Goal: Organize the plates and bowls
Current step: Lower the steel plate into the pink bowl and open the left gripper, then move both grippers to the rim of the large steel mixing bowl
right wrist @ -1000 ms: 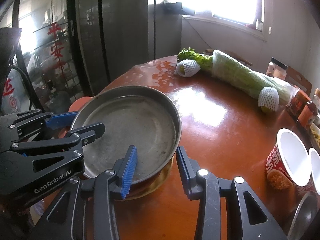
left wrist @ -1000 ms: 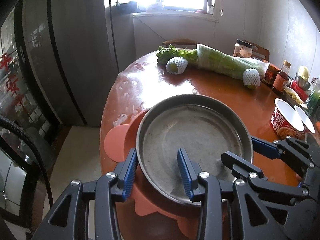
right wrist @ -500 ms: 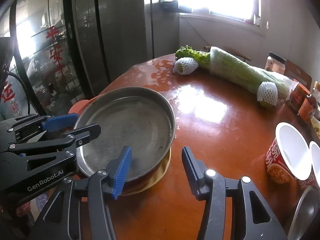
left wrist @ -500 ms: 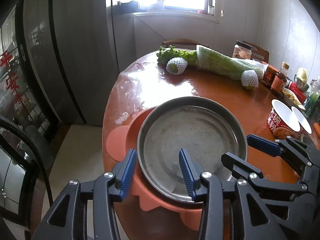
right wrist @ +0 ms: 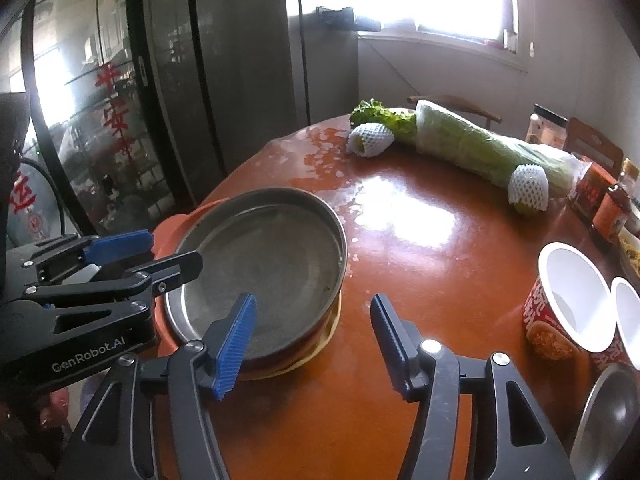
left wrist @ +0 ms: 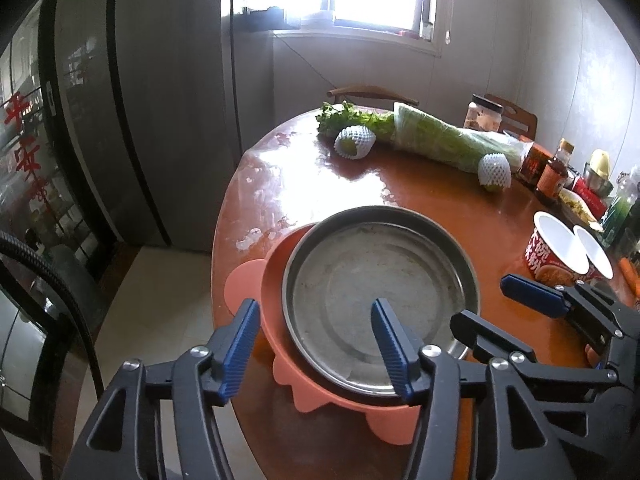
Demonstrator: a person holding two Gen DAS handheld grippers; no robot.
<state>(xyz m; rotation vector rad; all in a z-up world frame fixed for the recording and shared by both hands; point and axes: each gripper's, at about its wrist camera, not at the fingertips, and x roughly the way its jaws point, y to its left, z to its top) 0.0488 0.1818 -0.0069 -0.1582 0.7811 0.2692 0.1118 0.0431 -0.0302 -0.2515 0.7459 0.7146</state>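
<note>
A round metal pan (left wrist: 380, 280) rests in a salmon-pink plate with a scalloped rim (left wrist: 276, 276) near the table's left edge. A thin yellow plate (right wrist: 330, 338) peeks out beneath the pan in the right wrist view. My left gripper (left wrist: 316, 344) straddles the pan's near rim. Its jaws are opening and the pads are clear of the metal. My right gripper (right wrist: 312, 344) straddles the pan (right wrist: 272, 256) at its right rim. Its jaws are also opening and touch nothing. Each gripper shows in the other's view: the right gripper (left wrist: 520, 316), the left gripper (right wrist: 148, 256).
The red-brown round table (right wrist: 420, 248) carries a wrapped cabbage (left wrist: 452, 140), two net-wrapped fruits, greens, jars and bottles at the back right. Two instant-noodle cups (right wrist: 572, 296) and a steel bowl (right wrist: 608, 420) stand to the right. A grey fridge (left wrist: 152, 100) is on the left.
Both pairs of jaws have spread wider apart around the pan's rim. The pan now sits lower in the pink plate, and more of that plate shows.
</note>
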